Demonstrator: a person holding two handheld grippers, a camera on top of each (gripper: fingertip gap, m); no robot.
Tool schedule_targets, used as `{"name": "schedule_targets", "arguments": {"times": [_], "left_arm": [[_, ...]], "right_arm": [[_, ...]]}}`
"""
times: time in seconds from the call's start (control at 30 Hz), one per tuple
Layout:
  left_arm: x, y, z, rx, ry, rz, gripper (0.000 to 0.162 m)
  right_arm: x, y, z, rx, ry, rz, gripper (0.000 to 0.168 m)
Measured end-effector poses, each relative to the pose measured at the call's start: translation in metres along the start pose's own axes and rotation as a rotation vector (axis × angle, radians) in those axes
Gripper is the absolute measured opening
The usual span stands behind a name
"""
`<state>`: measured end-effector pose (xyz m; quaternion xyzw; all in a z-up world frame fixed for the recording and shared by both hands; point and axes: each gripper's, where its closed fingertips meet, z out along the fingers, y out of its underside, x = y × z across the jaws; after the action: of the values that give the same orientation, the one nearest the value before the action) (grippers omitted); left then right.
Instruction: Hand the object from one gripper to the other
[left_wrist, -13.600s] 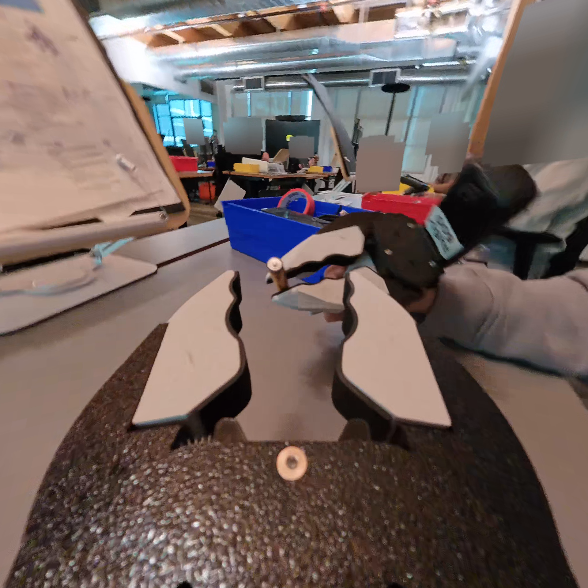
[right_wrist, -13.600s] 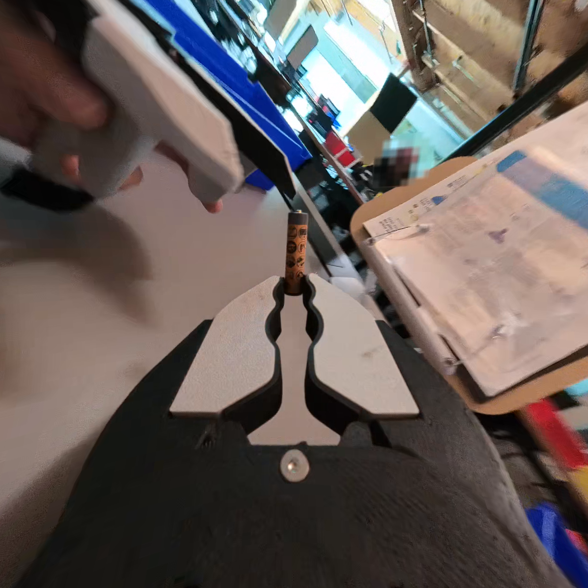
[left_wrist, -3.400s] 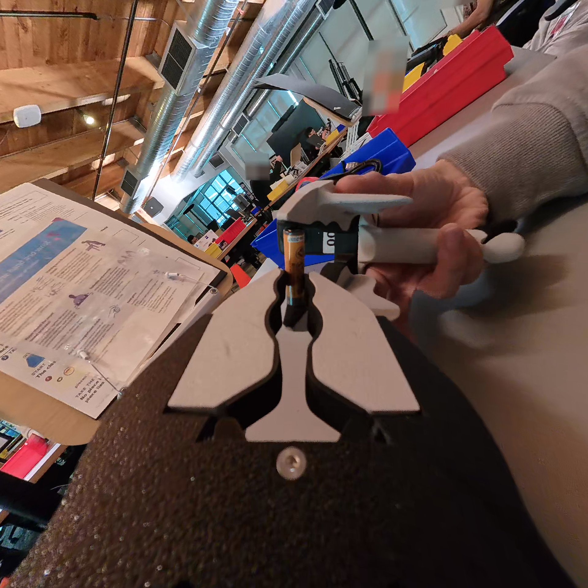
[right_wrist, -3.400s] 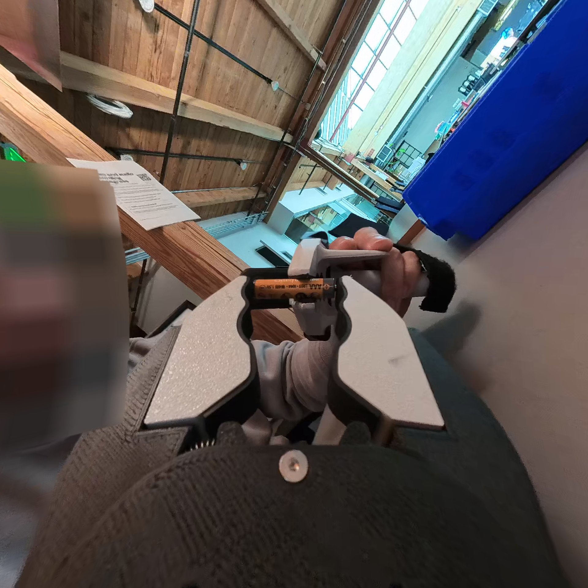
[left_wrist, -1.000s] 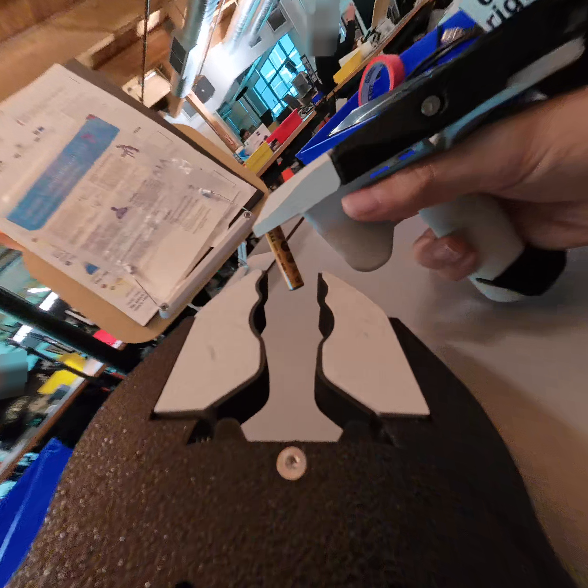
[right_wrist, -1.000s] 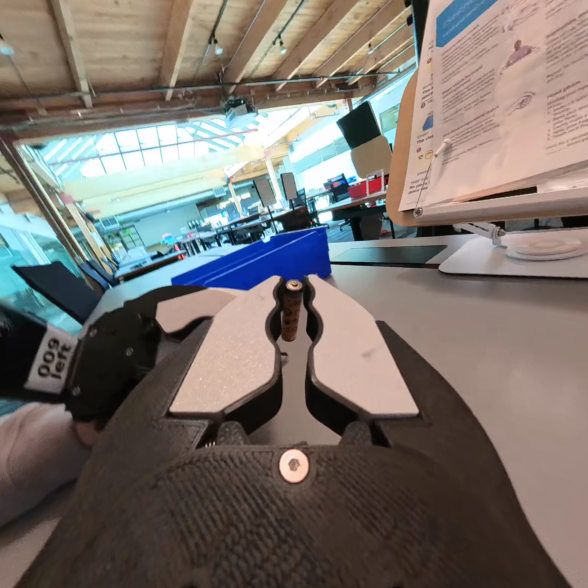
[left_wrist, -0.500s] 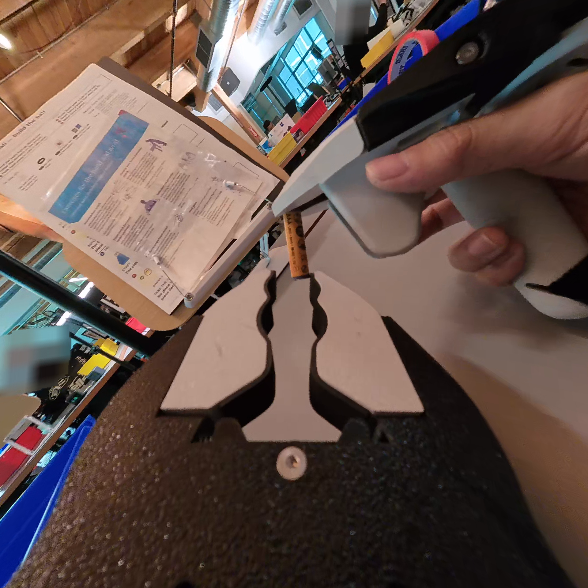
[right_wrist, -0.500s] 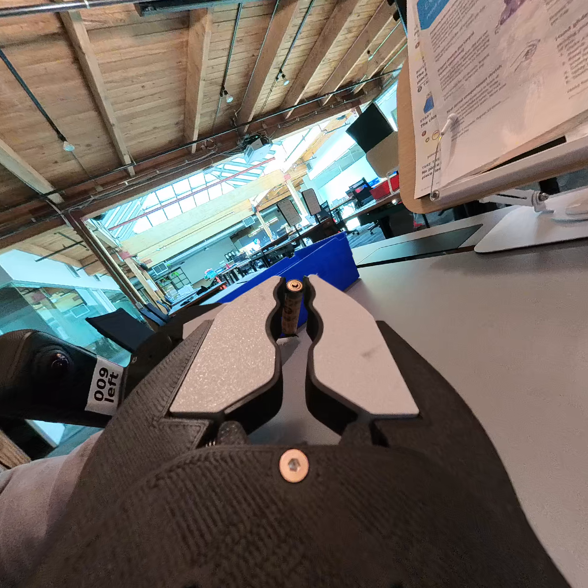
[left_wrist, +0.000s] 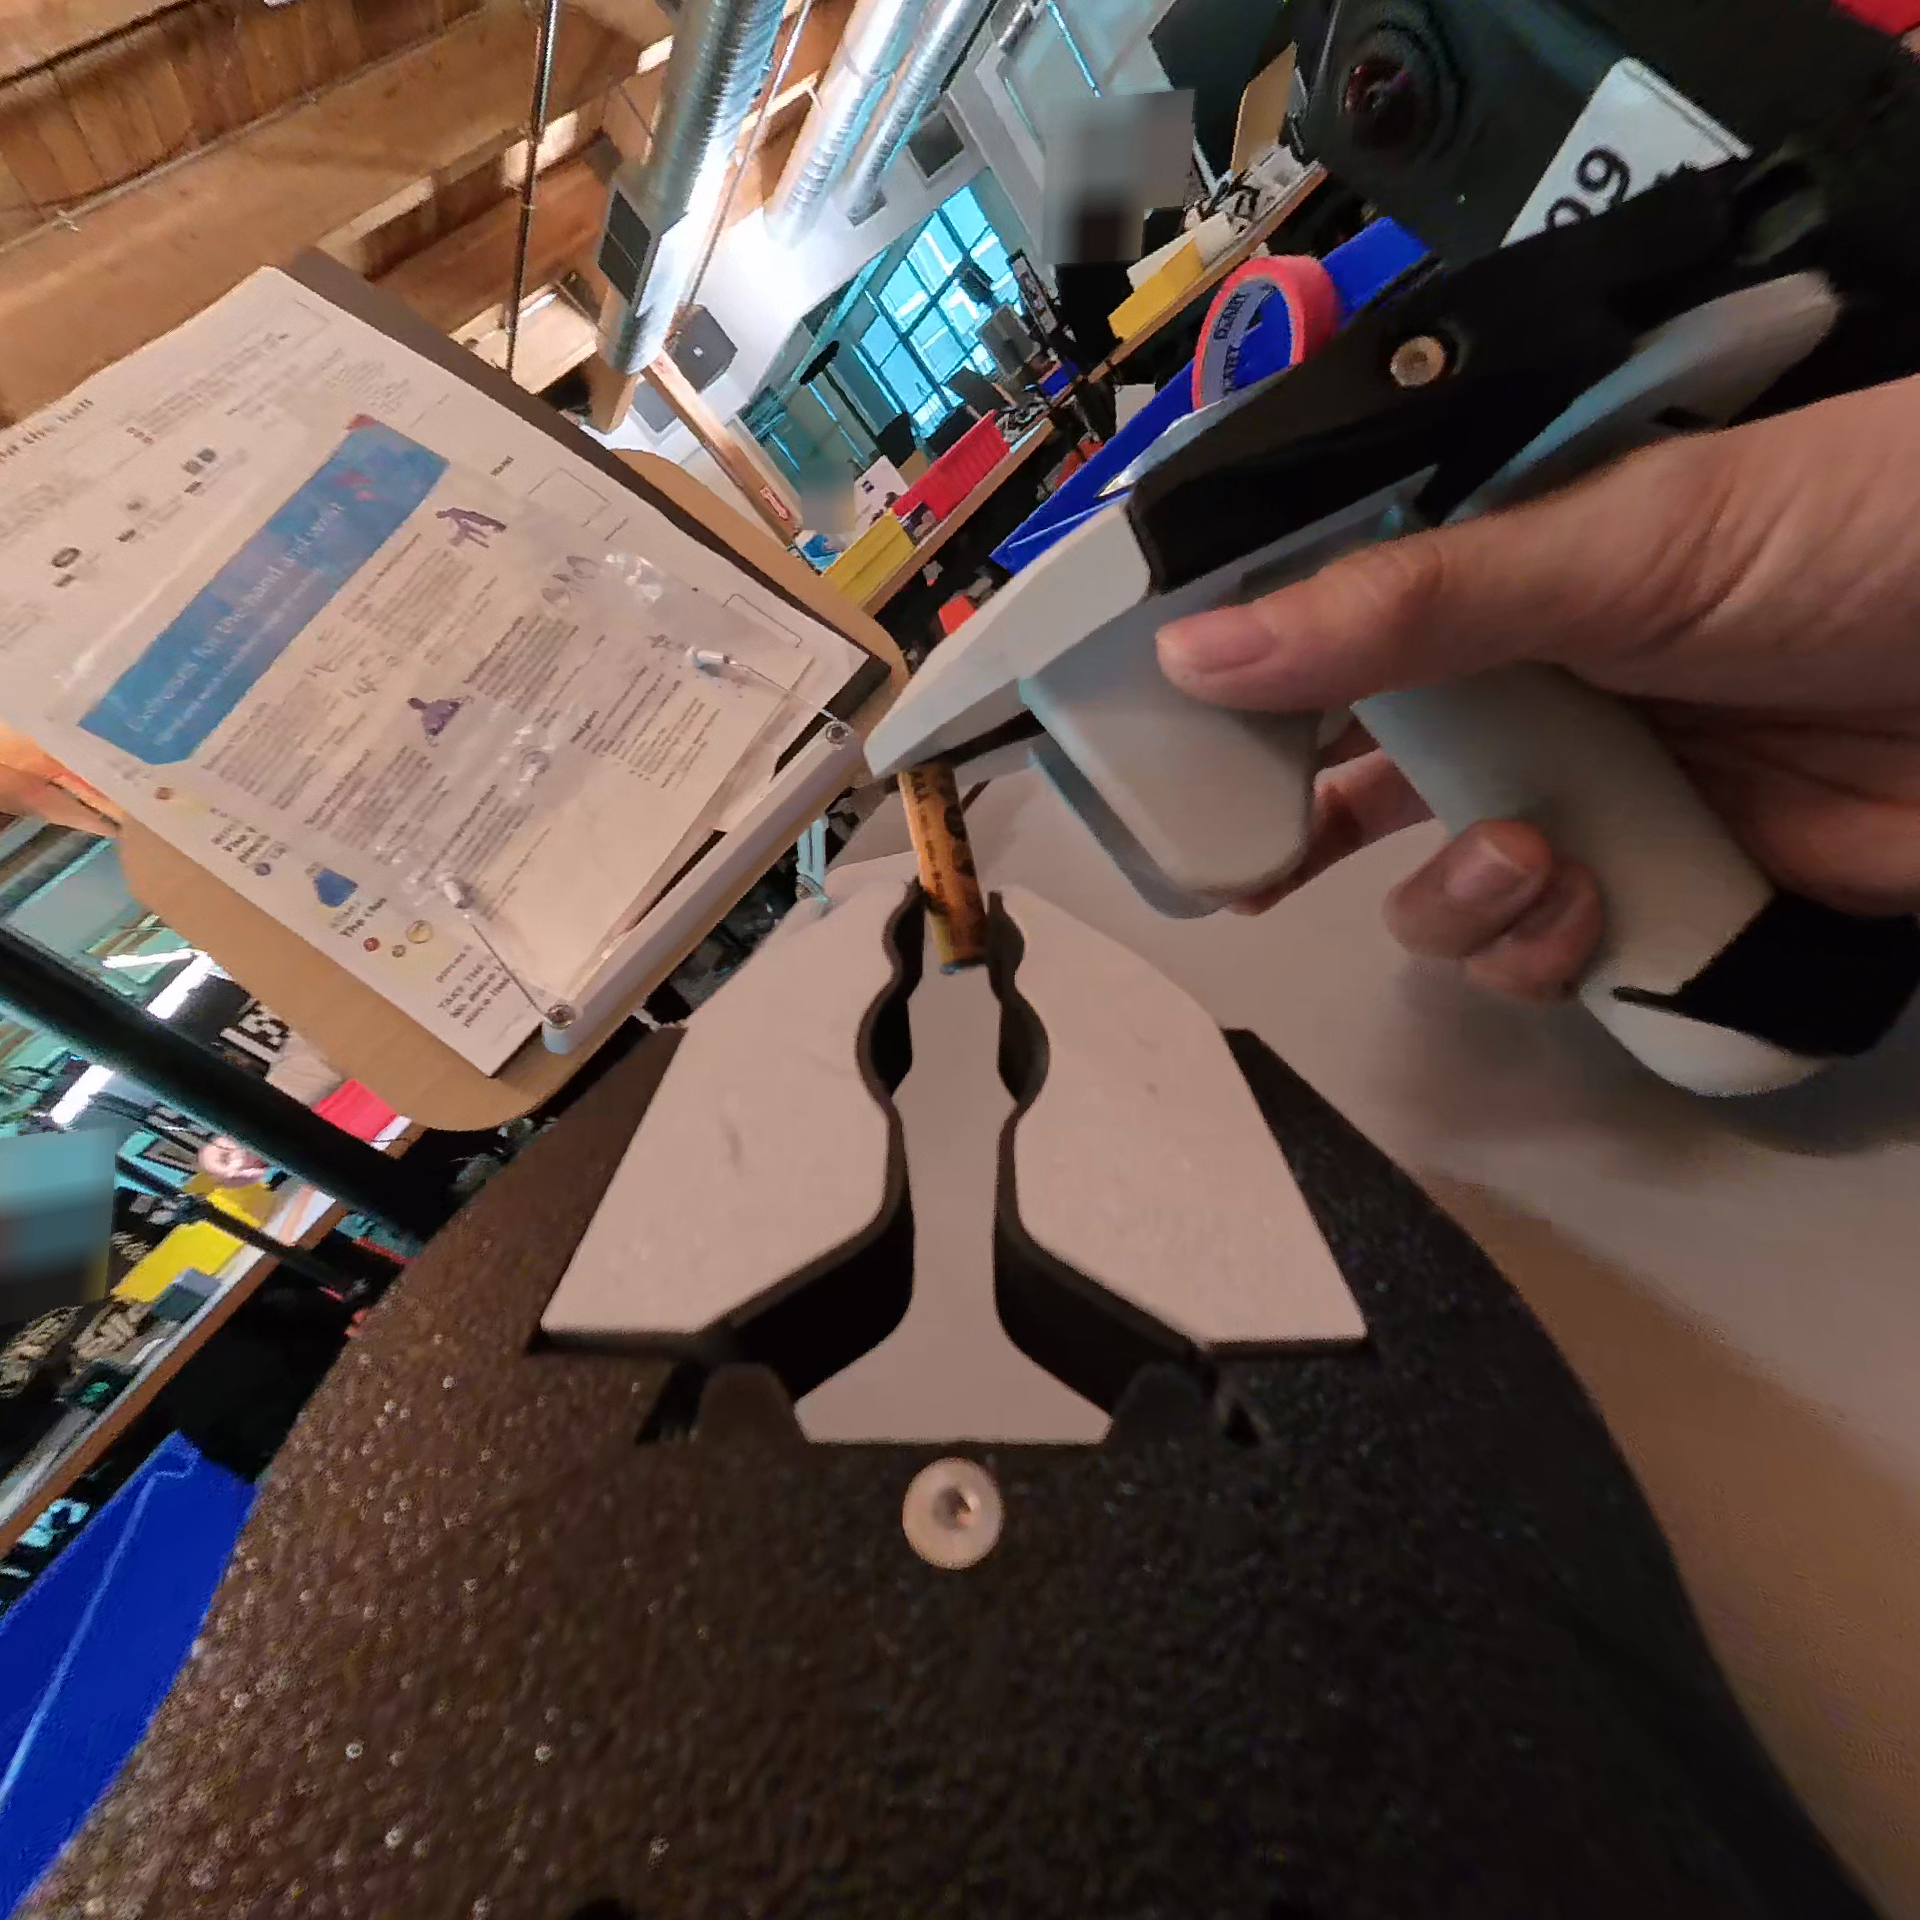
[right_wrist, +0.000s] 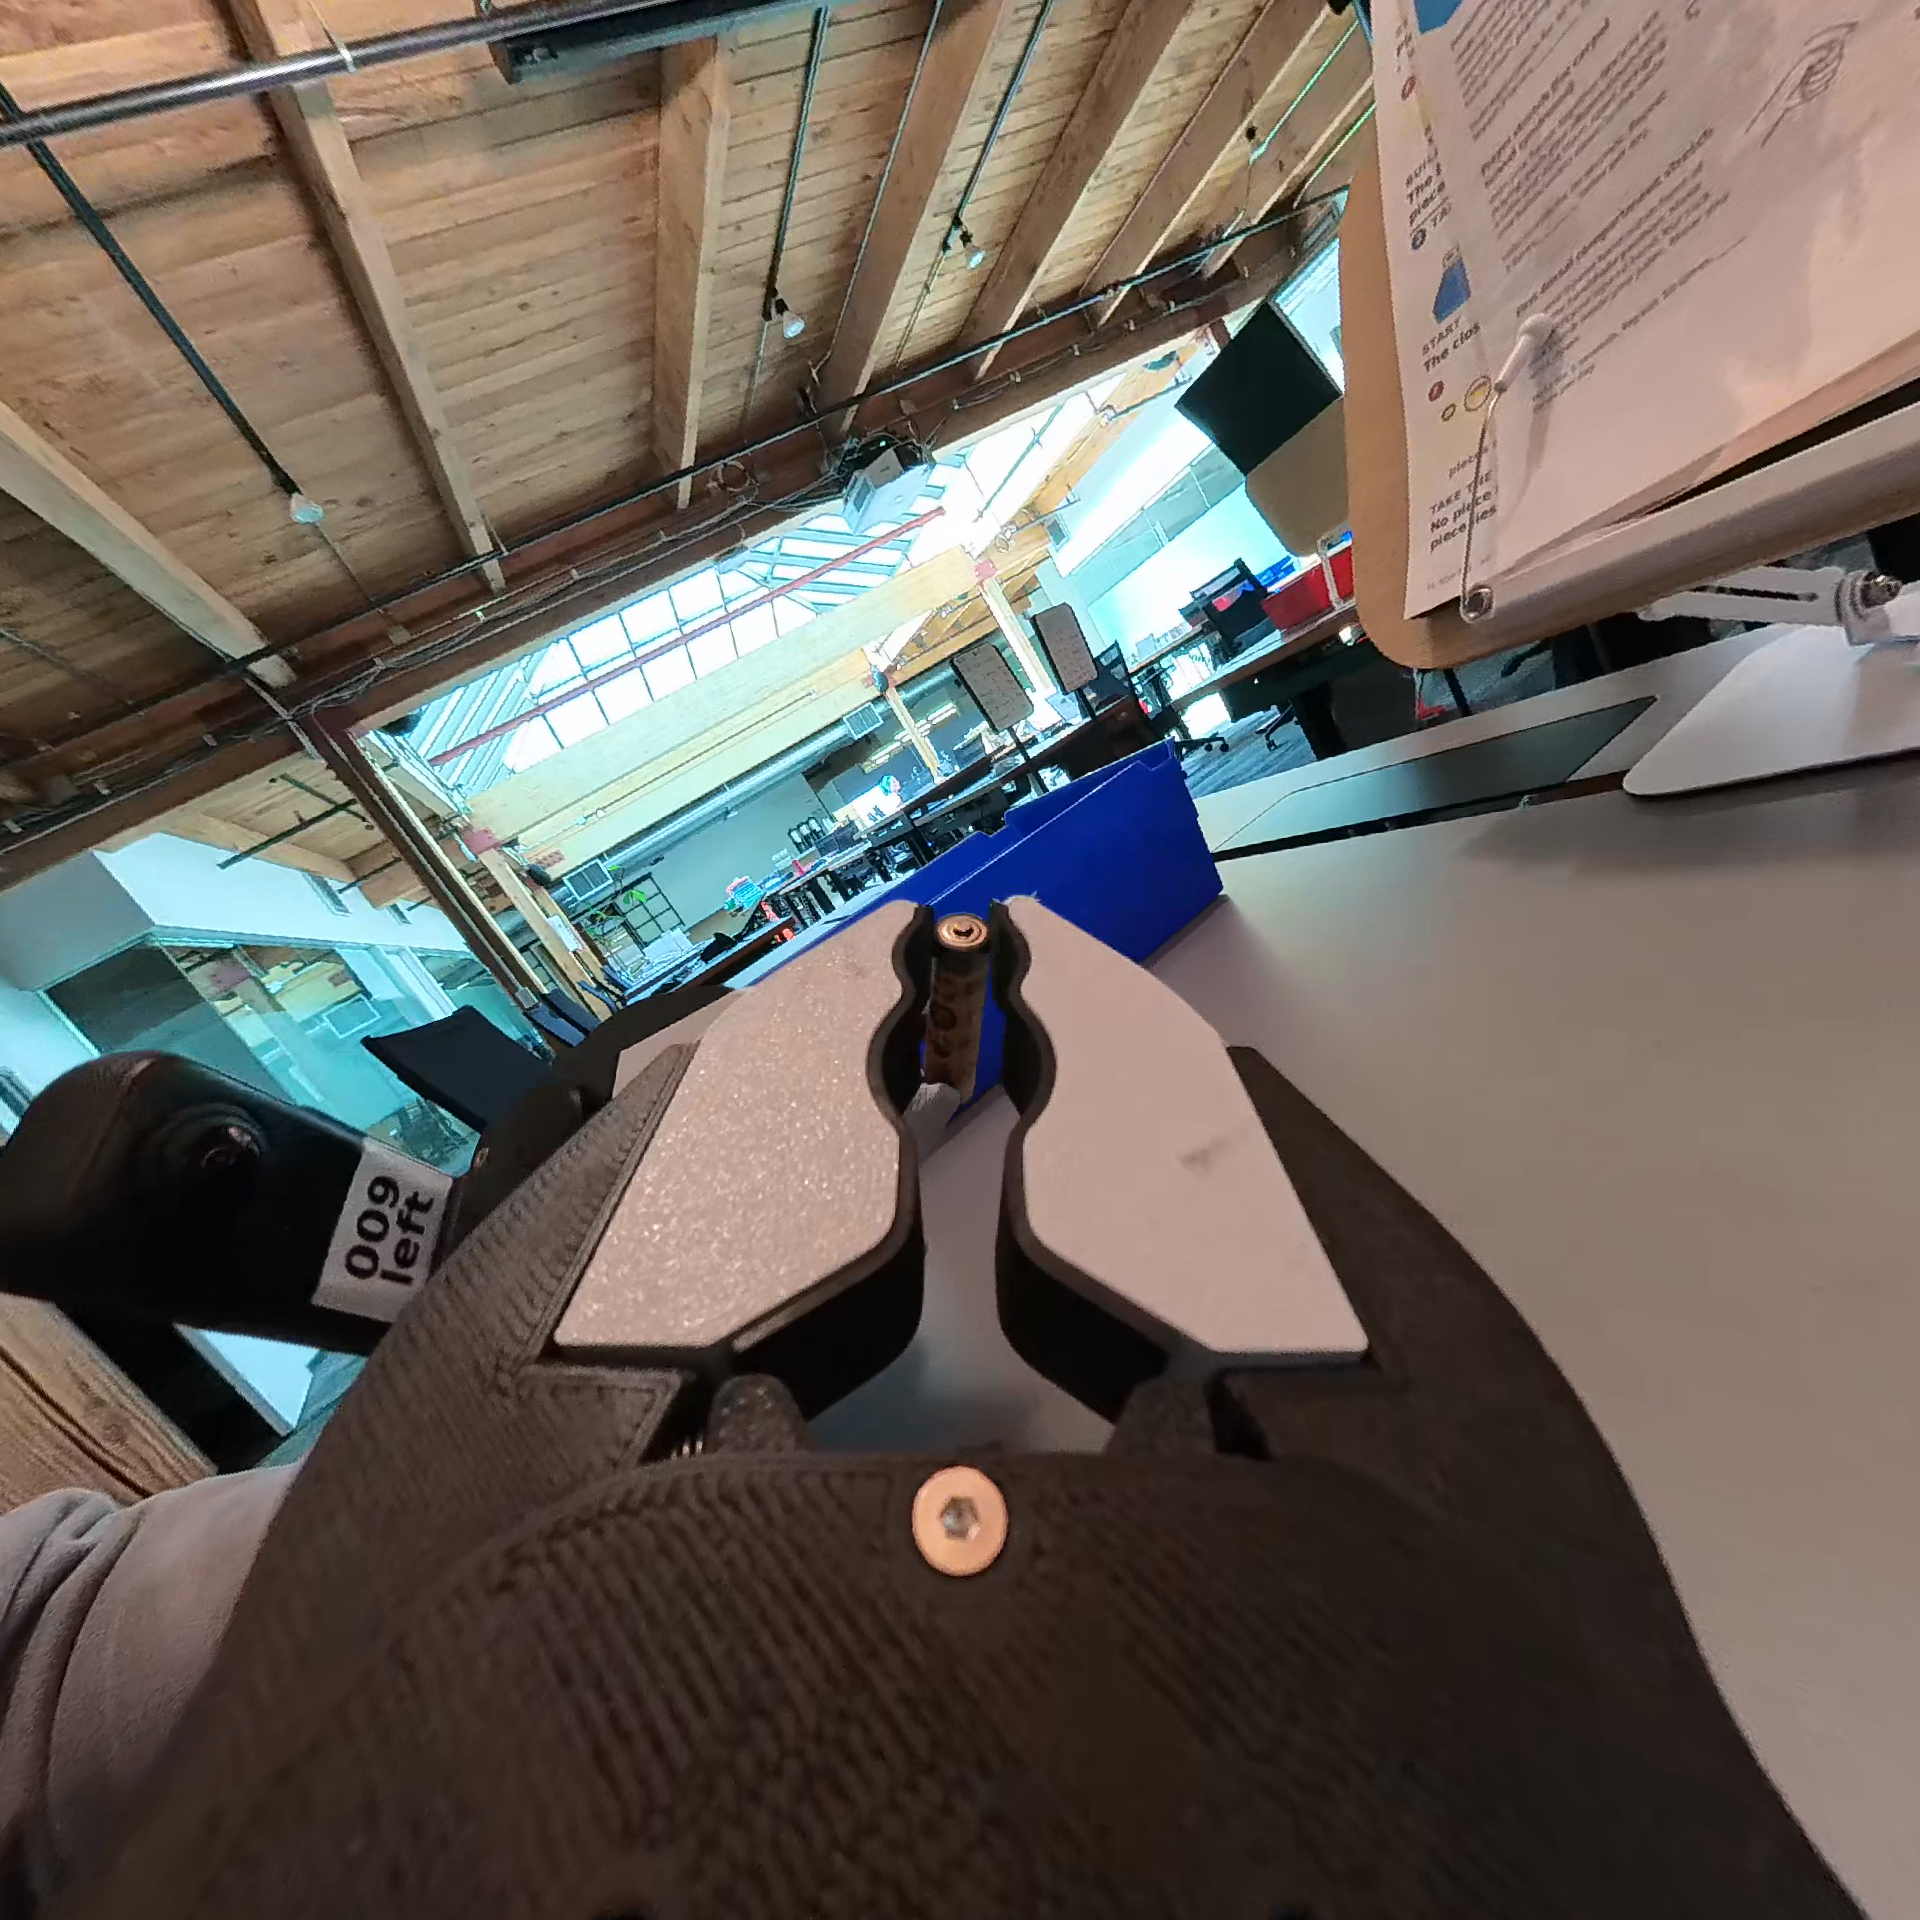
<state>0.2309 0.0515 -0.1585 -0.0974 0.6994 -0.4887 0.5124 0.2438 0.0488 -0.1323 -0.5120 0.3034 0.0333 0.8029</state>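
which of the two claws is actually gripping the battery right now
The right claw: its fingers are shut on the battery. The left claw is open, with the battery's lower end only reaching between its fingertips.

Slim orange-and-black battery (left_wrist: 940, 883) (right_wrist: 954, 1016), near upright, top end between right tongs' tips, lower end between left tongs' tips.

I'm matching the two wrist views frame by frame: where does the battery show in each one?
Left wrist view: battery upper centre, hanging from the right gripper, lower end between the left gripper tips.
Right wrist view: battery centre, upright, clamped at the right gripper tips.
Shared landmark: document stand.
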Motion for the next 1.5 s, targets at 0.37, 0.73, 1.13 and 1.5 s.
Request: {"name": "schedule_targets", "arguments": {"times": [0.37, 0.73, 1.13, 1.5], "left_arm": [[-0.007, -0.006, -0.010, 0.104, 0.224, -0.463, 0.008], [-0.007, -0.048, -0.045, 0.435, 0.910, -1.258, 0.007], [0.009, -0.045, -0.041, 0.352, 0.901, -1.160, 0.000], [-0.007, -0.006, -0.016, 0.190, 0.385, -0.709, 0.000]], "right_arm": [[-0.007, -0.008, -0.001, -0.005, -0.091, -0.035, 0.049], [-0.053, -0.016, -0.020, -0.011, -0.456, -0.153, 0.033], [-0.061, 0.017, -0.018, -0.193, -0.501, -0.280, 0.000], [-0.010, 0.051, -0.039, -0.667, -0.297, -0.453, 0.024]]}}
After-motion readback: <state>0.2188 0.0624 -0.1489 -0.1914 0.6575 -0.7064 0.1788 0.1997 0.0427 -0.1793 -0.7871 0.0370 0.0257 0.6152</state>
